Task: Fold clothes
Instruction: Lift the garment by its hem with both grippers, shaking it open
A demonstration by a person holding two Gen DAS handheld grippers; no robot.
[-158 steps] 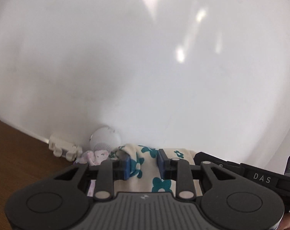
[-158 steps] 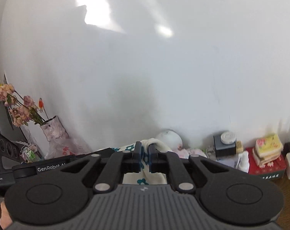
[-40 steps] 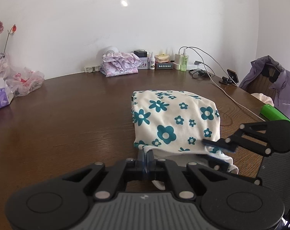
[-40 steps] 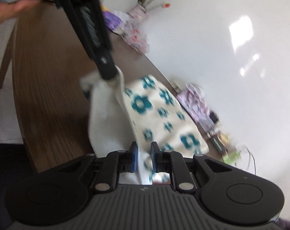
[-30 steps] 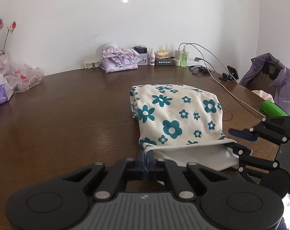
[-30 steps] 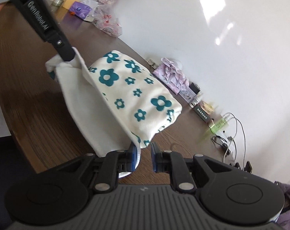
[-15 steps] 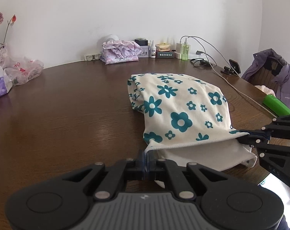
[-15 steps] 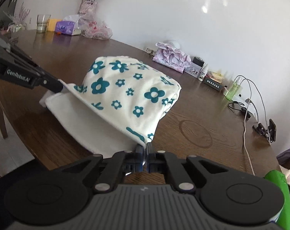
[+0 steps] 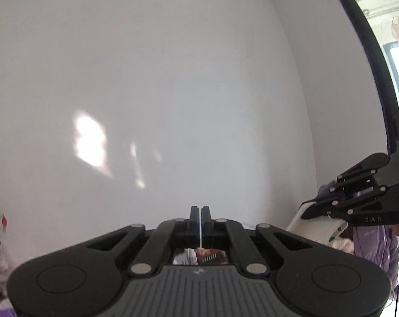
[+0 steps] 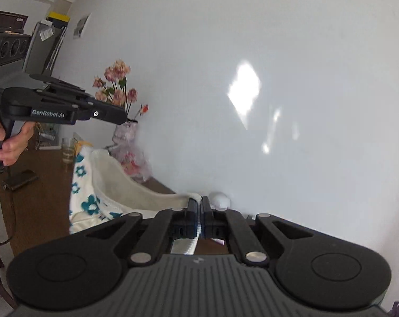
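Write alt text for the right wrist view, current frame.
The right claw is shut on the hem of a cream garment with teal flowers, which hangs above the brown table. The left claw, held in a hand, is at upper left before a white wall.

bare wall (image 9: pixel 173 92) ahead, flowers (image 10: pixel 115 84) left

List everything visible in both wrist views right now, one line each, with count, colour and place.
Floral garment: one, cream cotton with teal flowers, lifted above the table, hanging between both grippers.
Wooden table: one, dark brown, lower left of the right view.
Flower vase: one, pale with pink blooms, by the wall.
Drinking glass: one, clear, on the table.
White wall: one, fills both views.
Purple jacket: one, lower right of the left view.
Left gripper: black, shut on the garment's edge.
Right gripper: black, shut on the garment.
Hand: one, holding the left gripper's handle.
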